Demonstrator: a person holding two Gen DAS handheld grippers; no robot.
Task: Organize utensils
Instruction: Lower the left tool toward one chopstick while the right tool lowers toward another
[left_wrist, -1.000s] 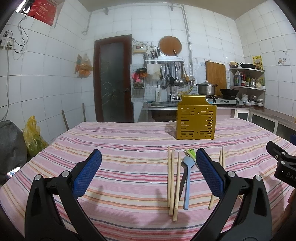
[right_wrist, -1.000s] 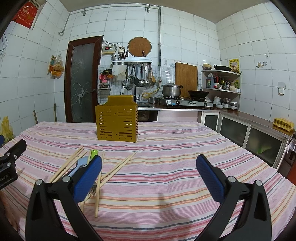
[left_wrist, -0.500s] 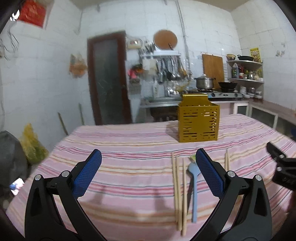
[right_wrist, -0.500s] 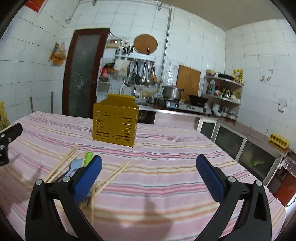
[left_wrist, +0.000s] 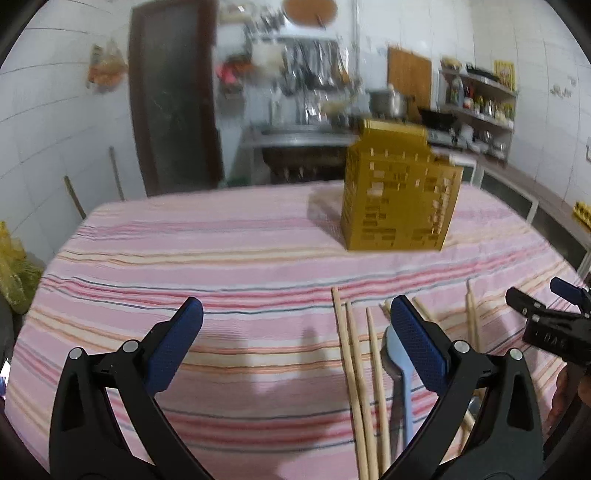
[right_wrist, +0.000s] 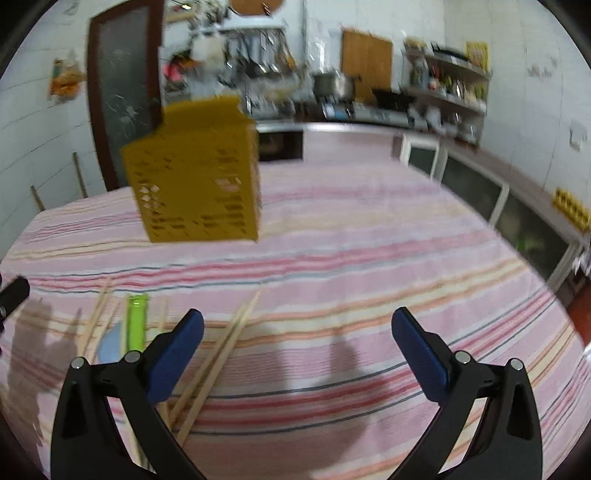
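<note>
A yellow slotted utensil holder (left_wrist: 400, 192) stands upright on the striped tablecloth; it also shows in the right wrist view (right_wrist: 197, 177). Several wooden chopsticks (left_wrist: 354, 354) lie in front of it, with a light blue spoon (left_wrist: 400, 365) among them. In the right wrist view the chopsticks (right_wrist: 218, 354) lie beside a green utensil (right_wrist: 136, 321) and the blue spoon (right_wrist: 109, 347). My left gripper (left_wrist: 295, 332) is open and empty, just left of the chopsticks. My right gripper (right_wrist: 297, 339) is open and empty, right of the pile; it shows at the left wrist view's right edge (left_wrist: 546, 317).
The table (left_wrist: 221, 251) carries a pink striped cloth. Behind it are a brown door (left_wrist: 173, 92), a sink counter (left_wrist: 295, 136) and a stove with pots (right_wrist: 332, 85). Shelves (left_wrist: 480, 99) and low cabinets (right_wrist: 472, 181) line the right wall.
Both grippers have moved forward and tilted down toward the table; the holder and utensils look larger and closer. Both stay open and empty. The views are motion-blurred.
</note>
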